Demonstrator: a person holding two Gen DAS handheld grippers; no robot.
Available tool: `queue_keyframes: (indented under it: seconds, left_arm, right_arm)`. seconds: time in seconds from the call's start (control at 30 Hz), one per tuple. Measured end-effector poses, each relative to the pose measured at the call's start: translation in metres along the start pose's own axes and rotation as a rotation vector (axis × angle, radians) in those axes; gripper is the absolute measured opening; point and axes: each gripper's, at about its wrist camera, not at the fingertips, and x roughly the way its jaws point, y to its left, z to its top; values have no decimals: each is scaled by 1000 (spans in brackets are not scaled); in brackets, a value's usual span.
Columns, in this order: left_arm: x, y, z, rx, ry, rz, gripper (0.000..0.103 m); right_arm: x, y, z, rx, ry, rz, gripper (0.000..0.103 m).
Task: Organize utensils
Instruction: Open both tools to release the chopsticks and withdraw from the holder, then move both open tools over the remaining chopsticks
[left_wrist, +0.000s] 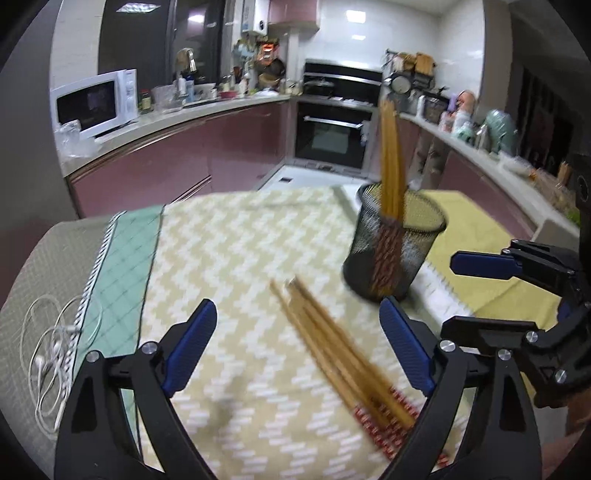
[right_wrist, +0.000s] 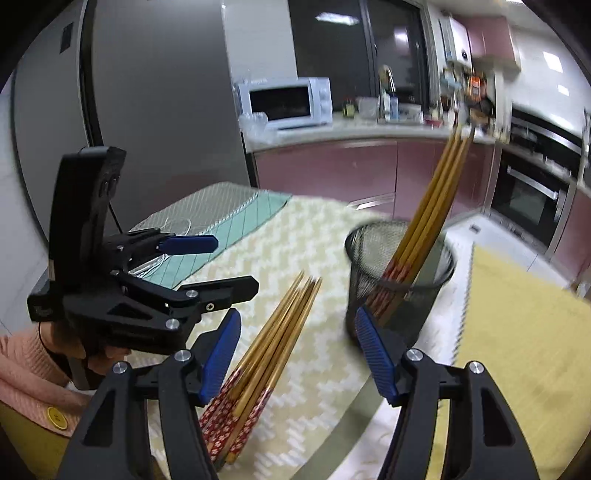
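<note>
A black mesh cup stands on the table and holds several wooden chopsticks upright; it also shows in the right wrist view with its chopsticks leaning right. A loose bundle of chopsticks with red patterned ends lies on the zigzag cloth, also in the right wrist view. My left gripper is open above the bundle. My right gripper is open above the bundle, its right finger near the cup. Each gripper shows in the other's view, the right and the left.
A cream zigzag cloth covers the table, with a green and grey mat on the left and a yellow mat on the right. White earphones lie at the left edge. Kitchen counters, a microwave and an oven stand behind.
</note>
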Motion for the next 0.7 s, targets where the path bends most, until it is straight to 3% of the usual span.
queue_keyframes:
  seconds: [0.27, 0.7]
  left_arm:
    - [7, 1, -19, -14, 59, 58, 90]
    - [1, 2, -19, -28, 66, 88, 91]
  right_arm:
    - [17, -4, -16, 66, 55, -18, 62]
    - [28, -3, -18, 76, 72, -49, 64]
